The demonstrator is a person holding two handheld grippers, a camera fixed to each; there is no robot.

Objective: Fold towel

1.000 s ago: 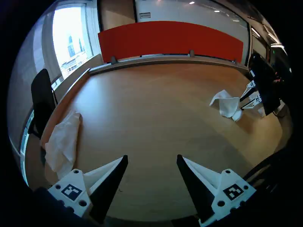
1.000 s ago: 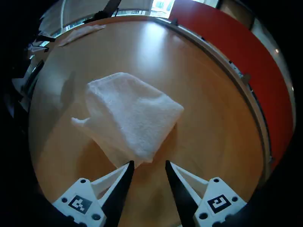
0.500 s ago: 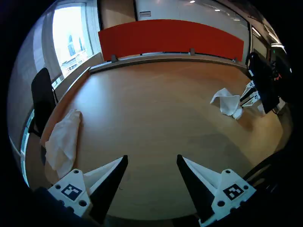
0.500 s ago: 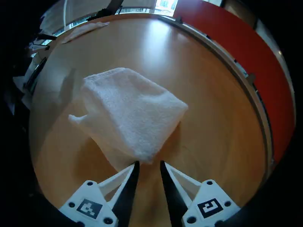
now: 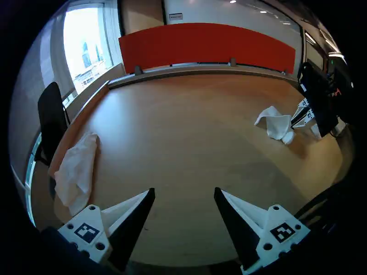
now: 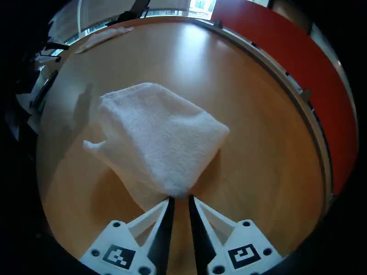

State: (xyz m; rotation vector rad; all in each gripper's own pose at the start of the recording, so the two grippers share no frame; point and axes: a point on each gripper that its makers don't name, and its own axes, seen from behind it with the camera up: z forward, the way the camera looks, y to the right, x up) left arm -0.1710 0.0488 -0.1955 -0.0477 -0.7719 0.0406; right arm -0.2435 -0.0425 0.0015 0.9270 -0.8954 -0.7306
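Left gripper view first: what has changed there?
— Very little. The left gripper [image 5: 183, 190] hangs over the bare wooden table [image 5: 183, 128] as it did a second ago, fingers wide apart and holding nothing. A second white cloth [image 5: 75, 172] lies draped at the table's left edge, untouched. Far off on the right sits the towel [image 5: 276, 124], crumpled, with the right gripper [image 5: 300, 117] right against it; the gripper has shifted only a little at the towel's edge.

— And the right gripper view?
— That's where the change is. The right gripper [image 6: 180, 199] has drawn its fingers in from a moderate gap to a narrow slit, and they have crept up to the towel's [image 6: 160, 142] nearest corner. The towel lies in a loosely doubled heap on the table [image 6: 257, 151], and that corner now sits right at the fingertips.

— So is it gripped?
— I can't tell. A sliver of wood shows between the fingers lower down, and the tips meet the fabric just where it tapers, so the pinch may or may not have caught.

— What does it mean for the fold?
— My reading is that this is the grab before a lift, and the folding itself has yet to be done. The left gripper is well apart from the towel and would have to come across to help.
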